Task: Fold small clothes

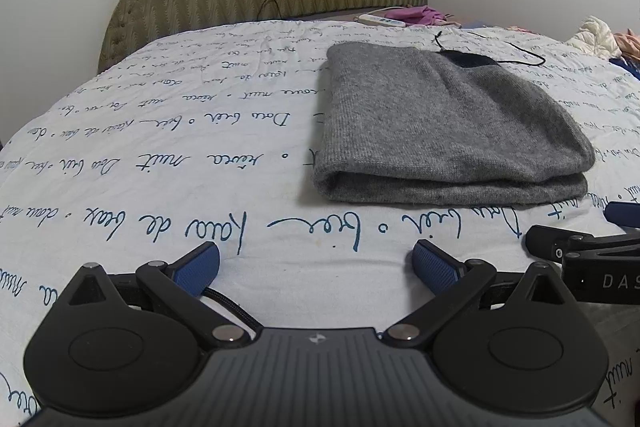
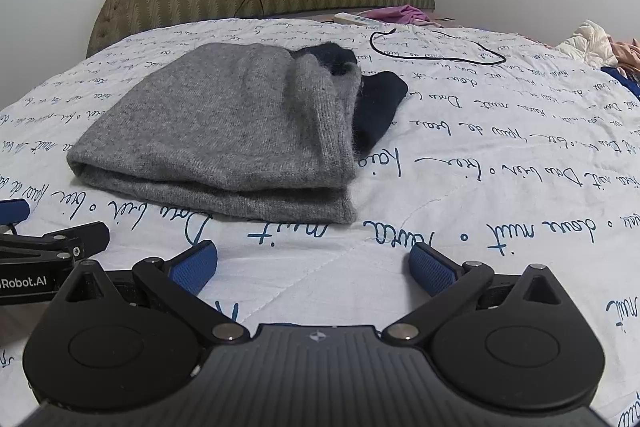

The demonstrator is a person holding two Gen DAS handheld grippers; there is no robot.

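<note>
**Nearly there: one grey knit folded, dark piece untouched**

So, we judge the first garment done. The soft grey knitted garment [image 1: 448,123] lies folded into a flat, doubled rectangle on the white bed quilt printed with blue handwriting [image 1: 160,155]. It sits ahead of both pairs of jaws: ahead and to the right of our left gripper [image 1: 316,263], ahead and to the left of our right gripper [image 2: 312,263]. Neither touches it.

Both pairs of jaws stand wide apart and hold nothing; only bare quilt shows between the blue pads.

Just beyond the grey fold, on its far right side as the right wrist view shows it, a small dark navy knitted piece [image 2: 378,107] pokes out, partly tucked under the grey edge. We cannot tell whether it is a separate garment or part of the same one. If separate, it looks unfolded, and that is what we have left.

A thin black cable [image 2: 436,47] lies loose on the quilt farther ahead, well apart from the jaws.
</note>
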